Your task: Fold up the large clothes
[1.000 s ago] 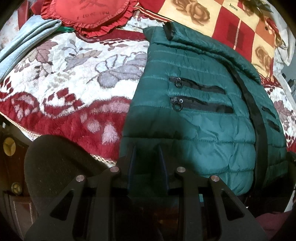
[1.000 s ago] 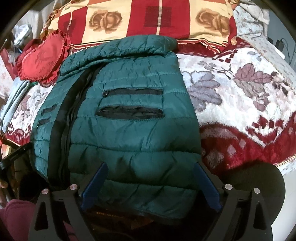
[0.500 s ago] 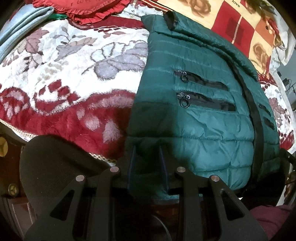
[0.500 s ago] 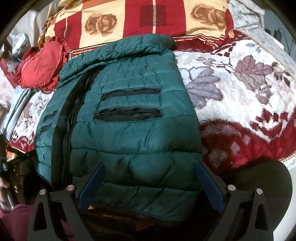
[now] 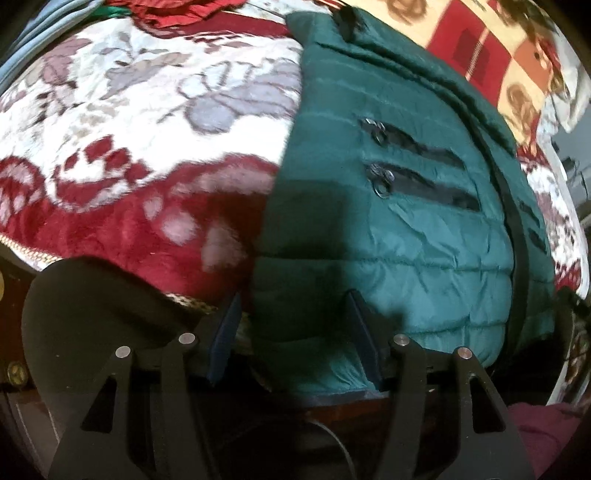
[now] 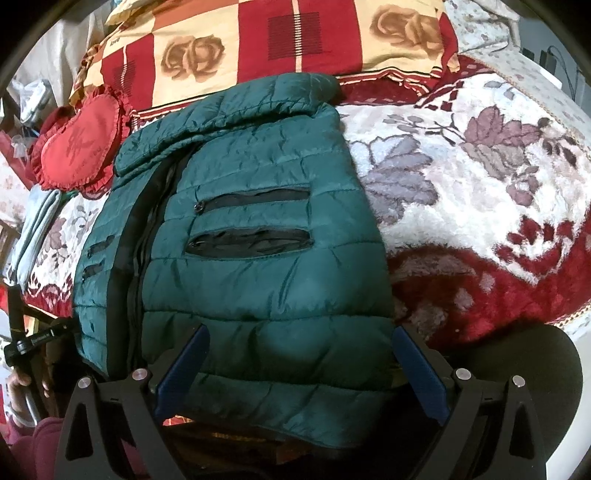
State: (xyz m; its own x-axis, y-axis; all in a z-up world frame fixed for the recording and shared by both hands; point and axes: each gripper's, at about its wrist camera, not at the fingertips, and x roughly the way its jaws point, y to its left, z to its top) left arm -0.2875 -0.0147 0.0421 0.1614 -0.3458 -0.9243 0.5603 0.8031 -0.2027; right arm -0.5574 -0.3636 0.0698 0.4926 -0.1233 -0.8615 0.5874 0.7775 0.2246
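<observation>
Your left claw [image 5: 291, 325] has just spread, letting go of the jacket [image 5: 399, 206] hem it pinched a second ago. Your right claw [image 6: 299, 354] stays spread over the hem at 6 o'clock. The jacket lies flat on the bed [image 6: 480, 177], ready for folding.

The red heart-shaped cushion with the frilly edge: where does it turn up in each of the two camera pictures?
Left wrist view: only its lower frilled edge shows, at the very top, left of centre, red heart cushion.
Right wrist view: whole, at the left edge in the upper half, red heart cushion, beside the jacket's collar.
Shared landmark: the green puffer jacket with two black zip pockets, lying on the floral blanket.
</observation>
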